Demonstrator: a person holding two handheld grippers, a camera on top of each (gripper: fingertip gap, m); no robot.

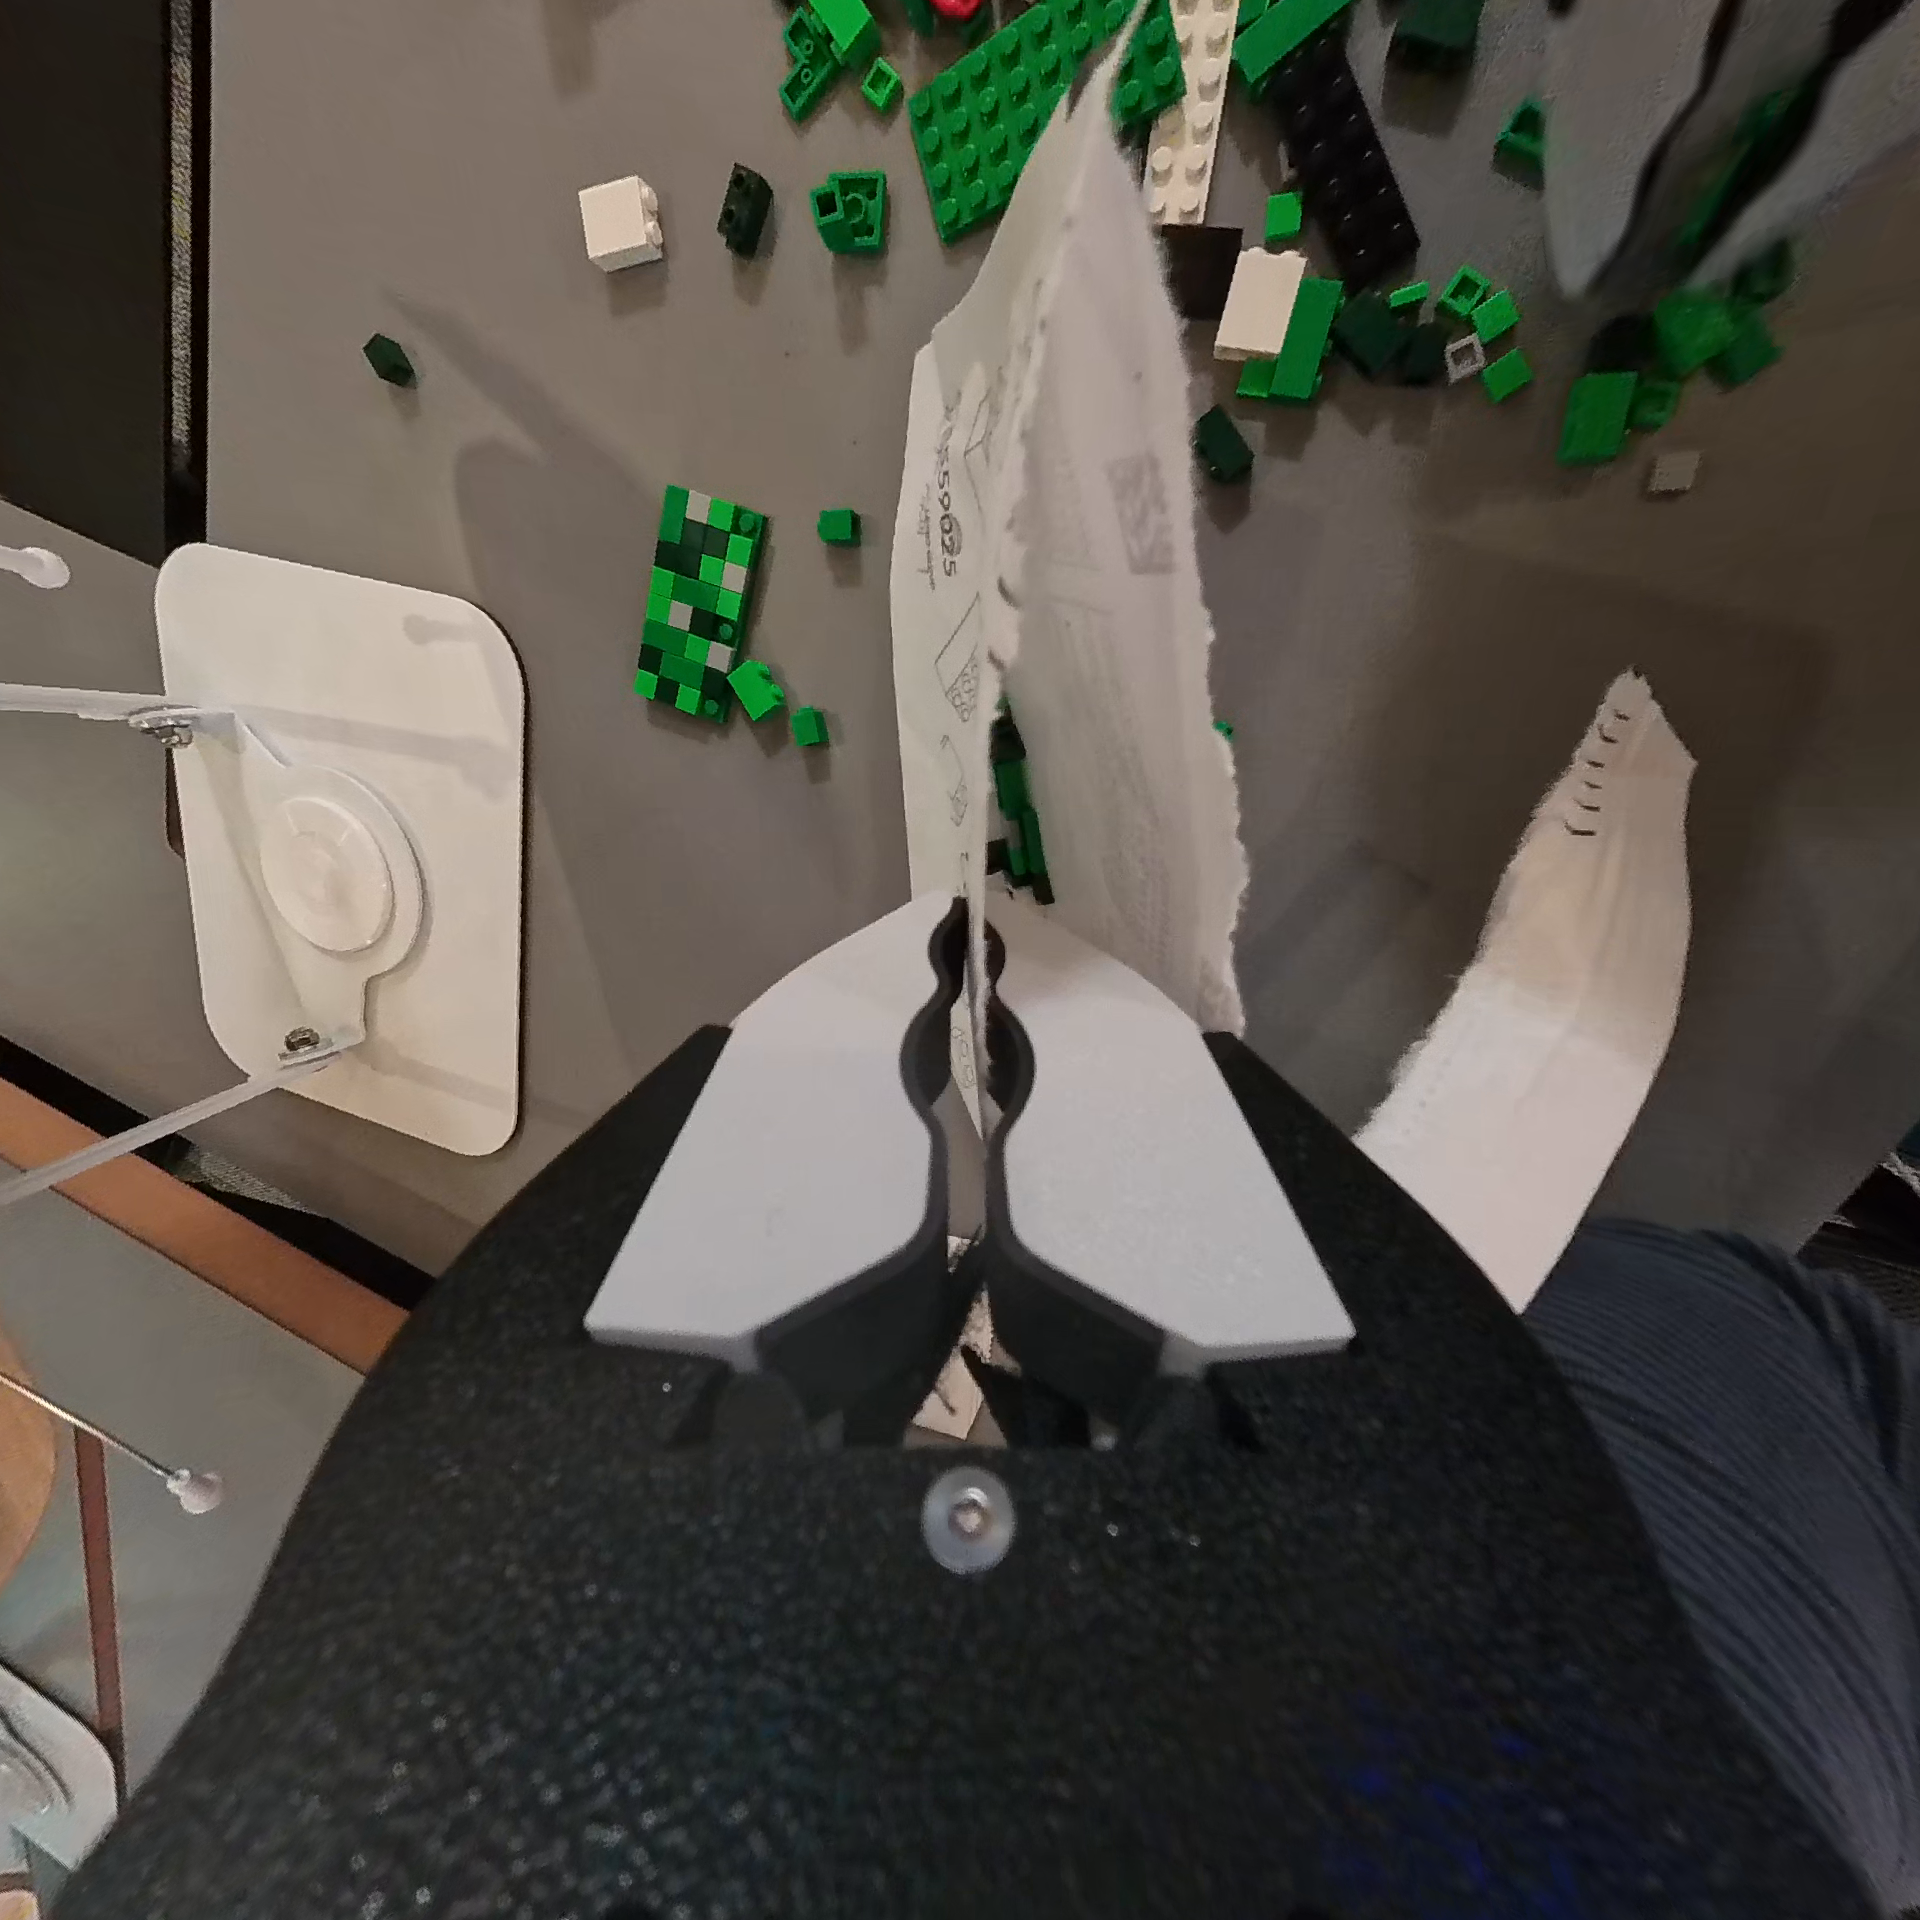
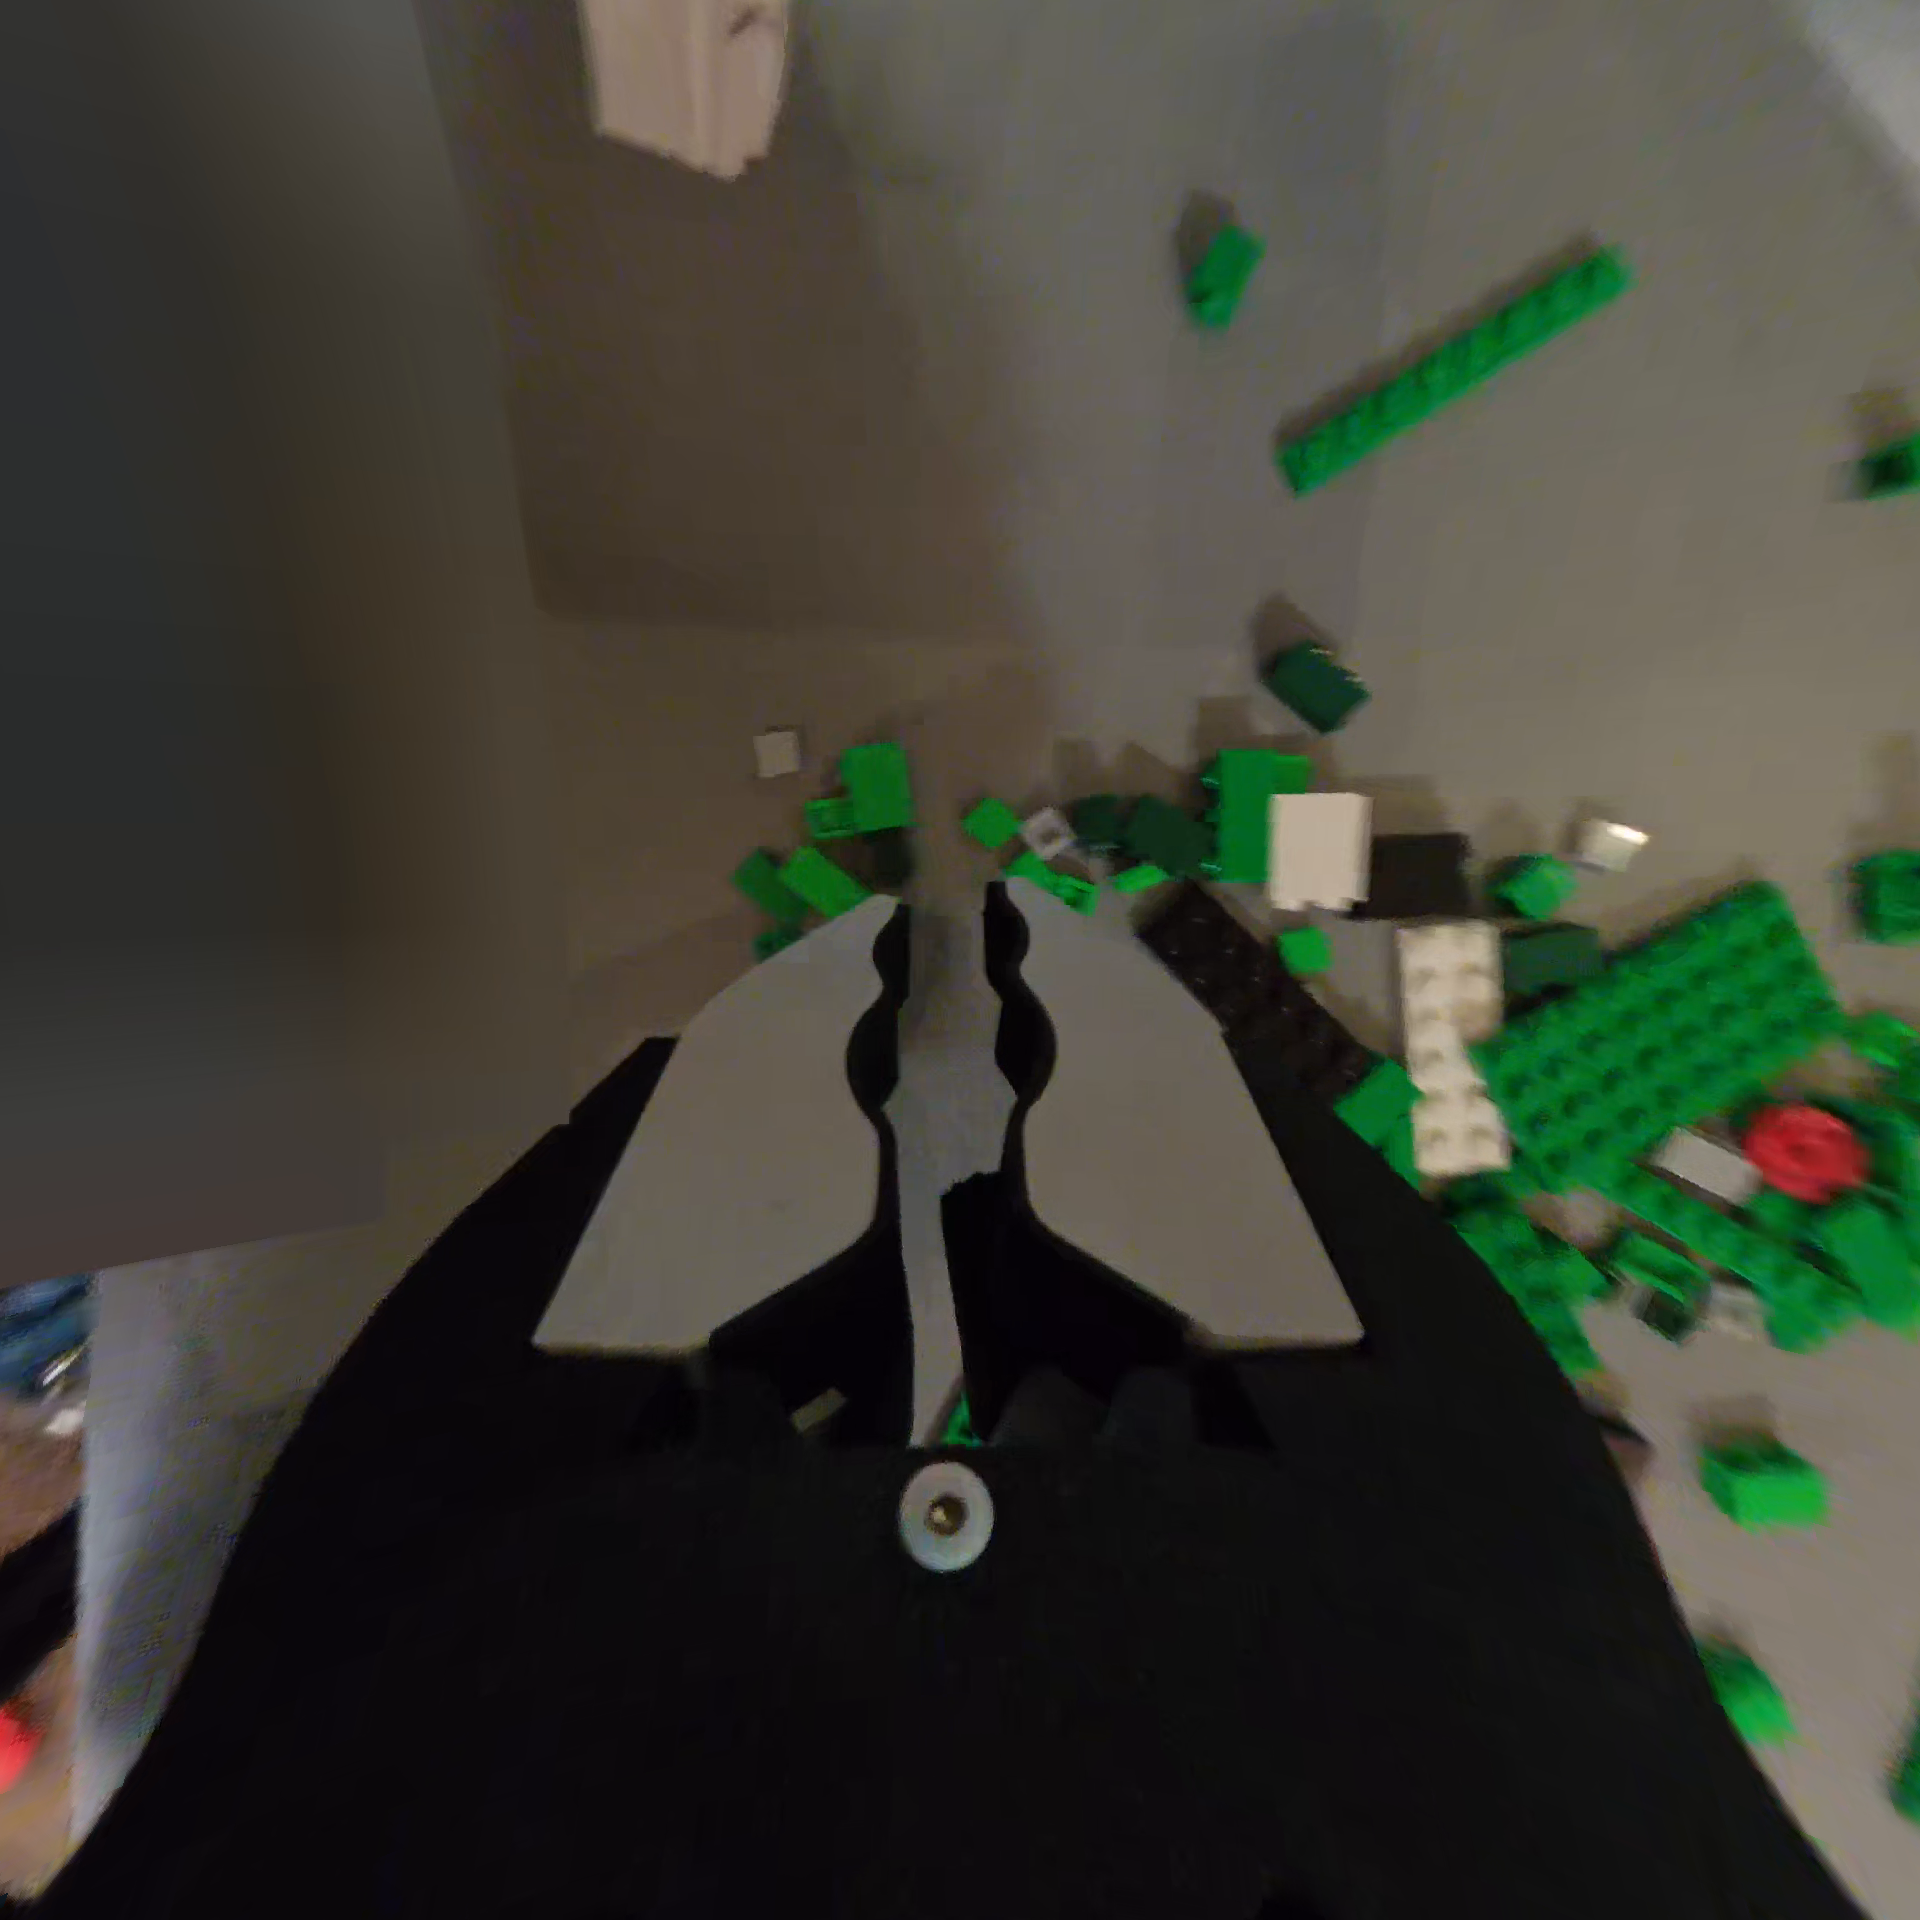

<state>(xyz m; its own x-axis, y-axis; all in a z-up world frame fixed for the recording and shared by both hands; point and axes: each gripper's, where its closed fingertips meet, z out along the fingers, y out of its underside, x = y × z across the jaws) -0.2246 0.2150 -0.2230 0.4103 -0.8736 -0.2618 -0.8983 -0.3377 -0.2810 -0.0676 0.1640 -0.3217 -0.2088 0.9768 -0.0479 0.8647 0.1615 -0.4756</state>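
Left gripper [image 1: 971,935]: grey wavy-edged jaws pinching a torn white paper bag [image 1: 1101,623], thin, ragged-edged, printed, held above the bench | Right gripper [image 2: 945,914]: jaws slightly spread, holding nothing, view blurred | Bench [image 1: 416,364]: matte grey | Studded plastic bricks [image 1: 987,114]: green, white, black, scattered far | Tiled green plate [image 1: 701,603]: left of bag.

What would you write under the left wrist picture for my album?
Left gripper pinching a torn white paper bag above a grey table scattered with green bricks.
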